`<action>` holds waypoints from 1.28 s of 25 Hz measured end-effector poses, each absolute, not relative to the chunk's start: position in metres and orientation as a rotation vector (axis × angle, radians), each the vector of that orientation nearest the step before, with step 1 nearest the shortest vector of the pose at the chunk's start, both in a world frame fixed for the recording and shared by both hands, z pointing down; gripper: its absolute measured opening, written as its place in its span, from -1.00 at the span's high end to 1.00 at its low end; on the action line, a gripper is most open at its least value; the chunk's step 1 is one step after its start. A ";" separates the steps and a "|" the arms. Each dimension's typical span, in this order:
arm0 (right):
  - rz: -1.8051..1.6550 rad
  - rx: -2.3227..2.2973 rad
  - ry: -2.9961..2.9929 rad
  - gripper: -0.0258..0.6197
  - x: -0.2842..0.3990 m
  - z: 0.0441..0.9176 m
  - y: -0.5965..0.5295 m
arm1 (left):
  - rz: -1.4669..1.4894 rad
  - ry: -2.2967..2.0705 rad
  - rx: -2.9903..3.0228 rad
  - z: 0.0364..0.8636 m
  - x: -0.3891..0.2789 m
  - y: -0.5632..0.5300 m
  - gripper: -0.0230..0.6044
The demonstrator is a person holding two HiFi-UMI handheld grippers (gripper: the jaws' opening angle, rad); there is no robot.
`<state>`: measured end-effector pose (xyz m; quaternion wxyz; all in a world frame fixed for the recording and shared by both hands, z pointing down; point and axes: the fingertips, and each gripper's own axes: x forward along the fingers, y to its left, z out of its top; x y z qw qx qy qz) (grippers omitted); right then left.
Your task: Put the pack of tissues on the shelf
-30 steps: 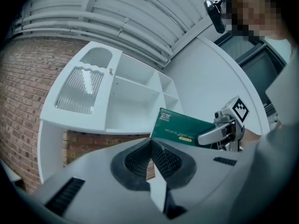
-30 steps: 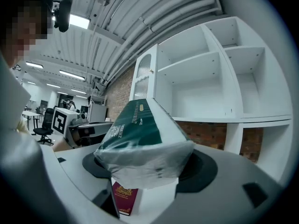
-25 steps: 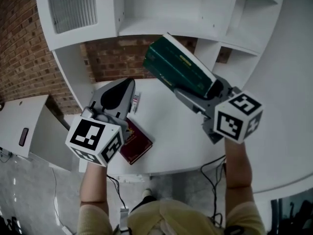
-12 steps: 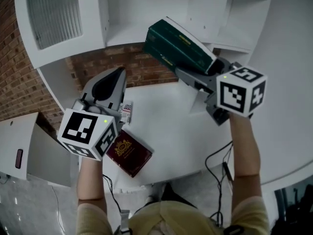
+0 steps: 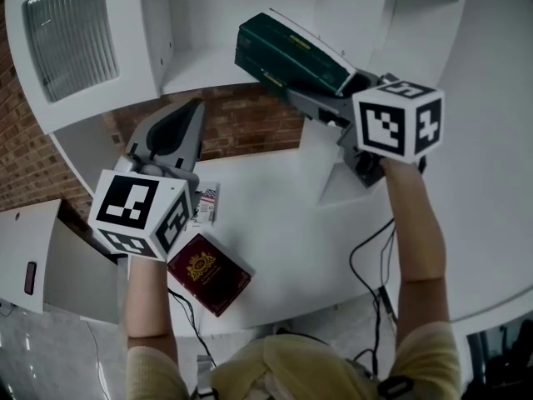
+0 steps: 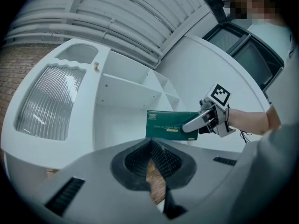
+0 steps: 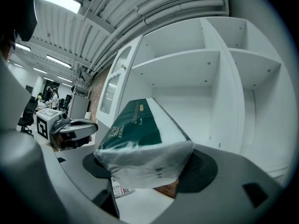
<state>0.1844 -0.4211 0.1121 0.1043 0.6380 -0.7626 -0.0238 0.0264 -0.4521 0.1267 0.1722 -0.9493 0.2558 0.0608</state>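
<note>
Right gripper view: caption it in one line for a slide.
Right gripper holds the green pack of tissues in front of the white shelf.

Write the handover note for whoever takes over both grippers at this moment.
Right gripper: shut on the pack of tissues, which is held in the air in front of the white shelf unit.
Left gripper: shut, nothing between its jaws, off to the side of the pack.
Done: the pack is picked up and is close to the open shelves.
Left: set it on a shelf board, open the jaws, draw back.
</note>
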 end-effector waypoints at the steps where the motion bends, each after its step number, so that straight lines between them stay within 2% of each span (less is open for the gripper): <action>1: -0.077 1.882 -2.244 -0.18 0.189 0.112 -0.424 | 0.169 0.730 -2.681 0.127 0.030 -0.453 0.92; 15: 0.007 1.863 -2.157 -0.18 0.237 0.101 -0.488 | 0.066 0.757 -2.525 0.102 0.072 -0.471 0.92; 32: 0.166 1.771 -2.160 -0.18 0.237 0.104 -0.540 | -0.018 0.841 -2.523 0.099 0.092 -0.523 0.92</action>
